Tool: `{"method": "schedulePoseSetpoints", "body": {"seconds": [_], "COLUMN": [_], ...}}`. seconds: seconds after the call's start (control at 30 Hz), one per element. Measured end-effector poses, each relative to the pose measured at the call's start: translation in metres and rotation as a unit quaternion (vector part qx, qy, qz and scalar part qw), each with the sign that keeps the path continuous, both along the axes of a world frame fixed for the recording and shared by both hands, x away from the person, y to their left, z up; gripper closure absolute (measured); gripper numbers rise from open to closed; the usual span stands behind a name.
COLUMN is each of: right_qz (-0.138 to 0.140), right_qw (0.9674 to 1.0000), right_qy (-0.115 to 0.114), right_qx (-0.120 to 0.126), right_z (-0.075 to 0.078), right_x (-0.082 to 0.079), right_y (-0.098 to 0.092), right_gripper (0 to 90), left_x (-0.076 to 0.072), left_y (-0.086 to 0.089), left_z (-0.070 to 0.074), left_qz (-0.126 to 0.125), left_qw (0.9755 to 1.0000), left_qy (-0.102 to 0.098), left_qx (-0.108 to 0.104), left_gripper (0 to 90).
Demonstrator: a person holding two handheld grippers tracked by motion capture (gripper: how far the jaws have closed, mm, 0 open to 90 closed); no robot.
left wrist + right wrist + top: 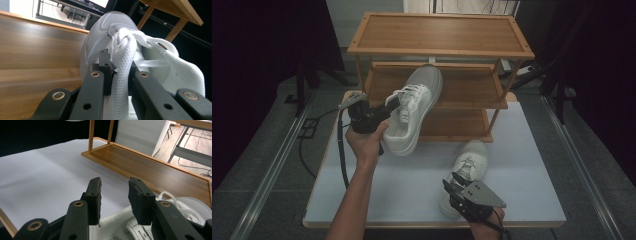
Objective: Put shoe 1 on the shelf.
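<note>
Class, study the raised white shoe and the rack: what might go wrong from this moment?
1. The left hand-held gripper pinches the raised shoe only by its tongue, so the shoe may swing or slip.
2. Its toe, close to the middle shelf, may catch that shelf's edge.
3. The right hand-held gripper hangs open over the second shoe and might nudge it.

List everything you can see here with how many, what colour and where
white lace-up sneaker: 1, white, held up in front of the rack's middle shelf
second white sneaker: 1, white, on the table by the right gripper
three-tier wooden shoe rack: 1, brown, far end of the table
white-topped table: 1, white with a wooden edge
left gripper: 1, black, shut on the raised sneaker's tongue
right gripper: 1, black, jaws apart above the second sneaker's heel
forearm: 1, bare, bottom left
</note>
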State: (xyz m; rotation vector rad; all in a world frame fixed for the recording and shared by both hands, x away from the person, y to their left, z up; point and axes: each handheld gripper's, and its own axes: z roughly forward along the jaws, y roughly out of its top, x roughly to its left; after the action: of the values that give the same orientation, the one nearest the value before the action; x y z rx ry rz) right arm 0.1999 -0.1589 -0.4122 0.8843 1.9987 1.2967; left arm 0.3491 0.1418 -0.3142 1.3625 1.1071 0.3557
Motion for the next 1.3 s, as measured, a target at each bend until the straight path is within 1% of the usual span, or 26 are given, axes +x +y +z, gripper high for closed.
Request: {"method": "schedulePoseSetpoints", "body": {"seconds": [0.17, 0.23, 0.27, 0.33, 0.53, 0.73, 0.87, 0.97, 1.0, 1.1, 1.17, 1.23, 1.27, 1.3], "right_qz": [-0.001, -0.001, -0.001, -0.001, -0.003, -0.004, -0.006, -0.006, -0.006, -0.007, -0.007, -0.007, -0.007, -0.008], "right_qw": [1.0000, 1.0000, 1.0000, 1.0000, 1.0000, 1.0000, 1.0000, 1.0000, 1.0000, 1.0000, 1.0000, 1.0000, 1.0000, 1.0000], "right_qy": [-0.001, -0.001, -0.001, -0.001, 0.000, 0.001, 0.001, 0.002, 0.002, 0.002, 0.002, 0.002, 0.001, 0.001], "right_qx": [0.002, 0.002, 0.002, 0.002, 0.002, 0.004, 0.004, 0.005, 0.004, 0.004, 0.004, 0.004, 0.006, 0.006], "right_z": [0.001, 0.001, 0.001, 0.001, 0.000, 0.000, 0.000, -0.001, -0.001, -0.001, -0.001, -0.001, -0.001, 0.000], "right_x": [0.000, 0.001, 0.001, 0.001, 0.002, 0.002, 0.002, 0.003, 0.003, 0.003, 0.003, 0.002, 0.002, 0.002], "right_y": [-0.002, -0.002, -0.002, -0.002, -0.003, -0.004, -0.005, -0.005, -0.005, -0.005, -0.005, -0.005, -0.006, -0.006], "right_gripper": [62.2, 62.2, 62.2, 62.2, 62.2, 62.2, 62.2, 62.2, 62.2, 62.2, 62.2, 62.2, 62.2, 62.3], "left_x": [0.010, 0.015, 0.015, 0.021, 0.031, 0.038, 0.042, 0.045, 0.046, 0.048, 0.053, 0.054, 0.057, 0.057], "left_y": [-0.005, -0.008, -0.008, -0.010, -0.016, -0.022, -0.028, -0.032, -0.035, -0.037, -0.040, -0.041, -0.043, -0.043], "left_z": [0.003, 0.005, 0.005, 0.007, 0.013, 0.017, 0.019, 0.020, 0.021, 0.021, 0.020, 0.019, 0.018, 0.018], "left_qz": [0.007, 0.013, 0.013, 0.016, 0.024, 0.032, 0.038, 0.042, 0.047, 0.053, 0.056, 0.057, 0.064, 0.064], "left_qw": [1.0000, 0.9999, 0.9999, 0.9999, 0.9997, 0.9995, 0.9993, 0.9991, 0.9988, 0.9985, 0.9984, 0.9983, 0.9979, 0.9979], "left_qy": [0.003, 0.001, 0.001, 0.003, 0.001, -0.003, -0.006, -0.007, -0.009, -0.011, -0.009, -0.008, -0.009, -0.009], "left_qx": [-0.002, 0.000, 0.000, -0.001, -0.002, -0.004, 0.001, -0.001, -0.003, -0.004, -0.006, -0.007, -0.006, -0.006], "left_gripper": [82.9, 82.9, 82.9, 82.9, 82.9, 82.9, 82.9, 82.8, 82.8, 82.7, 82.8, 82.7, 82.7, 82.7]}}
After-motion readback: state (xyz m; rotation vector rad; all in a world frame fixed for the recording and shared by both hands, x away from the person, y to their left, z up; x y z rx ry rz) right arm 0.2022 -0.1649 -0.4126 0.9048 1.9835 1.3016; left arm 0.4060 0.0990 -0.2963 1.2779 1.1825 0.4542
